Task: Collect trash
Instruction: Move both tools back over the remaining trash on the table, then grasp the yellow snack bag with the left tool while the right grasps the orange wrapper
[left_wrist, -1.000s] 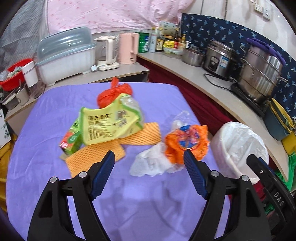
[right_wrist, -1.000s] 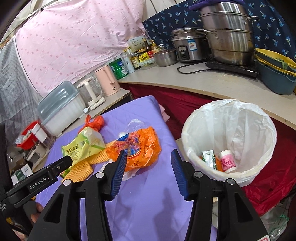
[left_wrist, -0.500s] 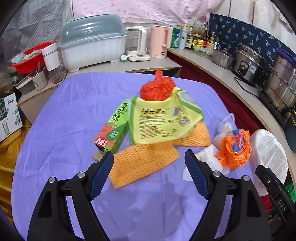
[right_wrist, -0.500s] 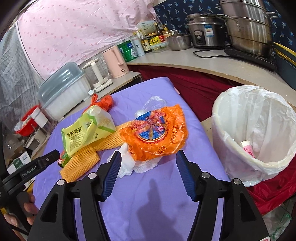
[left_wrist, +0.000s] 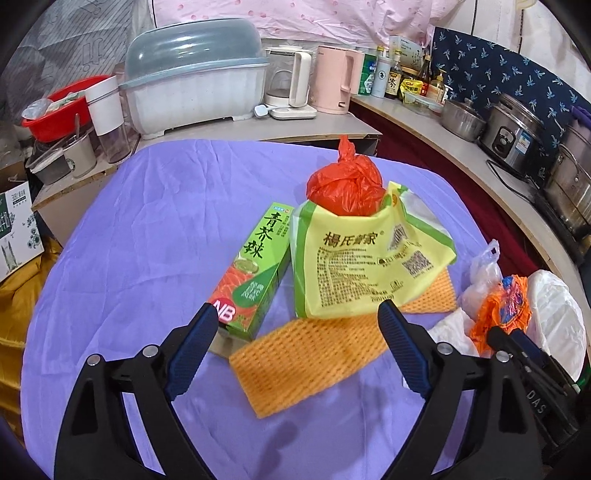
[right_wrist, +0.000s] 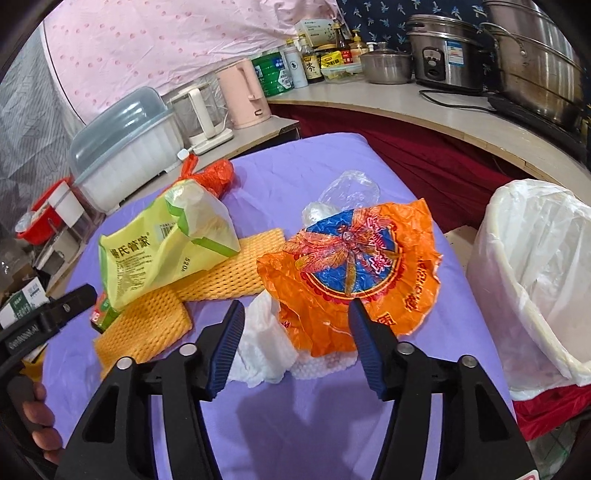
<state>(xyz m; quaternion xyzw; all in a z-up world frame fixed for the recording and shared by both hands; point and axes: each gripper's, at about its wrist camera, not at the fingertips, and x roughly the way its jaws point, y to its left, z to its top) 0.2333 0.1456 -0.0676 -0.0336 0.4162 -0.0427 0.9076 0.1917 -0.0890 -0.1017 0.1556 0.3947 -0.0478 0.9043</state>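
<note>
Trash lies piled on a purple tablecloth (left_wrist: 147, 240). My left gripper (left_wrist: 297, 310) hovers just short of a green box (left_wrist: 255, 269), a yellow-green bag (left_wrist: 362, 266) and an orange foam net (left_wrist: 306, 362). Its jaws are opening and nothing is between them. A knotted red plastic bag (left_wrist: 345, 186) sits behind the yellow bag. My right gripper (right_wrist: 295, 306) is low over a crumpled orange wrapper (right_wrist: 354, 266) and a white tissue (right_wrist: 264, 343). Its jaws are closing, with the wrapper's near edge between the fingertips but not pinched.
A bin with a white liner (right_wrist: 535, 273) stands off the table's right edge. A clear plastic bag (right_wrist: 351, 188) lies behind the orange wrapper. The counter behind holds a dish box (left_wrist: 195, 85), kettles (left_wrist: 332, 85), bottles and steel pots (right_wrist: 443, 51).
Both grippers came forward and down toward the pile. The left swung from the orange wrapper to the green box and yellow bag and spread wider. The right turned from the bin onto the wrapper.
</note>
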